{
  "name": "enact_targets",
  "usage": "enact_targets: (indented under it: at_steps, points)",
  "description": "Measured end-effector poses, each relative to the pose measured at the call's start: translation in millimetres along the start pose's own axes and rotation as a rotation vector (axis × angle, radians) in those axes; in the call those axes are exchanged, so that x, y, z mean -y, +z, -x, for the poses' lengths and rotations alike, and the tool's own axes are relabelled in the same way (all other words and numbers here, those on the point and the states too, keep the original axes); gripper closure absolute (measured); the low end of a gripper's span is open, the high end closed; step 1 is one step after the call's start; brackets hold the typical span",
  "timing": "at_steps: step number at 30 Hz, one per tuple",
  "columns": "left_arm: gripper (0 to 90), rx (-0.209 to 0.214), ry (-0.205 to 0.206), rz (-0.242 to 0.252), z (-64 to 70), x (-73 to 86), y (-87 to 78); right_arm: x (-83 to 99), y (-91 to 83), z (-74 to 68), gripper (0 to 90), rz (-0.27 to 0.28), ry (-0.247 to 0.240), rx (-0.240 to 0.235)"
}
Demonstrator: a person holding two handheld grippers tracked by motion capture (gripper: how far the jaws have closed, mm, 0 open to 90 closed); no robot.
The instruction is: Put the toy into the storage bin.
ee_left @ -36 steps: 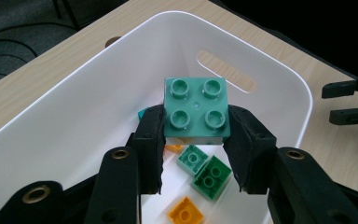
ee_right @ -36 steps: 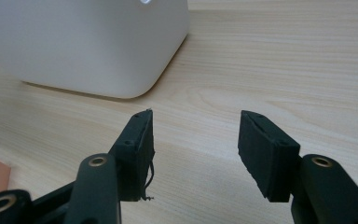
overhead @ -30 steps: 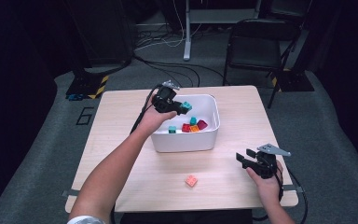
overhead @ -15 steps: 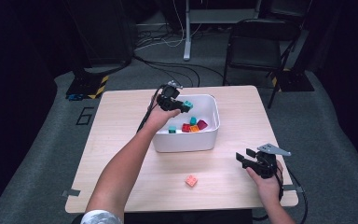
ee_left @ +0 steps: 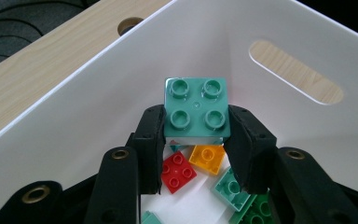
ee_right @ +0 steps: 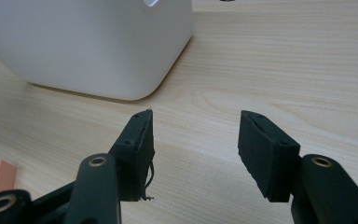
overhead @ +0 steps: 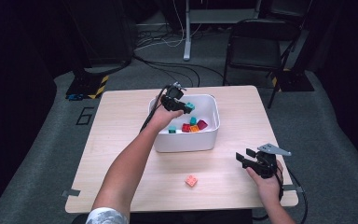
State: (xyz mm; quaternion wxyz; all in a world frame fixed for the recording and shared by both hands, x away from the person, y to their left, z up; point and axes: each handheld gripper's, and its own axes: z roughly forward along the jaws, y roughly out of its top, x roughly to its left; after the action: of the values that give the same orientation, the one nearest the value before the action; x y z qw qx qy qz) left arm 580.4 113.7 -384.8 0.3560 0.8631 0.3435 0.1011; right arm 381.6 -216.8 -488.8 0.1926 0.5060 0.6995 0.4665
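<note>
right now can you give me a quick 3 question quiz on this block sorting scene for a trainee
1. True or false: the left gripper is shut on a teal block above the white bin.
2. What lies on the table outside the bin? A) a red block B) an orange block C) a green block
3. Fill in: the right gripper is ____ and holds nothing.

Key: 1 true; 2 B; 3 open
</note>
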Motion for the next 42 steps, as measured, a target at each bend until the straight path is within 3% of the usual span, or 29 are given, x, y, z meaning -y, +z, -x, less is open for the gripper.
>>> enact_targets:
  at_steps: [10, 19, 22, 24, 30, 31, 39, 42]
  points:
    - [54.0, -0.014, -0.002, 0.017, 1.2, -0.3, -10.0, 0.4, -0.3, 2.2, 45.0, 0.000, 0.007, 0.004]
    - [53.4, -0.004, 0.024, 0.056, 11.3, -1.4, -43.4, 0.8, -0.5, 2.8, 45.0, -0.002, 0.007, 0.006]
    - [53.3, 0.003, 0.054, 0.065, 18.5, 1.3, -56.6, 0.6, -0.8, 2.7, 45.0, 0.001, 0.007, 0.009]
    - [53.3, 0.005, 0.081, 0.076, 27.1, 5.7, -69.6, 0.8, -0.7, 2.6, 45.0, -0.001, 0.008, 0.010]
    - [53.3, 0.018, 0.095, 0.100, 39.5, 17.8, -87.4, 1.3, -0.2, 2.7, 45.0, -0.003, 0.008, 0.008]
    - [53.3, 0.022, 0.114, 0.103, 44.6, 23.9, -93.4, 1.4, -0.3, 2.7, 45.0, -0.002, 0.009, 0.010]
    - [53.2, 0.049, 0.145, 0.134, 61.7, 50.0, -109.4, 1.7, -0.3, 2.7, 45.0, -0.004, 0.011, 0.015]
    - [53.2, 0.062, 0.152, 0.125, 67.9, 60.6, -108.6, 1.9, -0.5, 2.9, 45.0, -0.005, 0.011, 0.017]
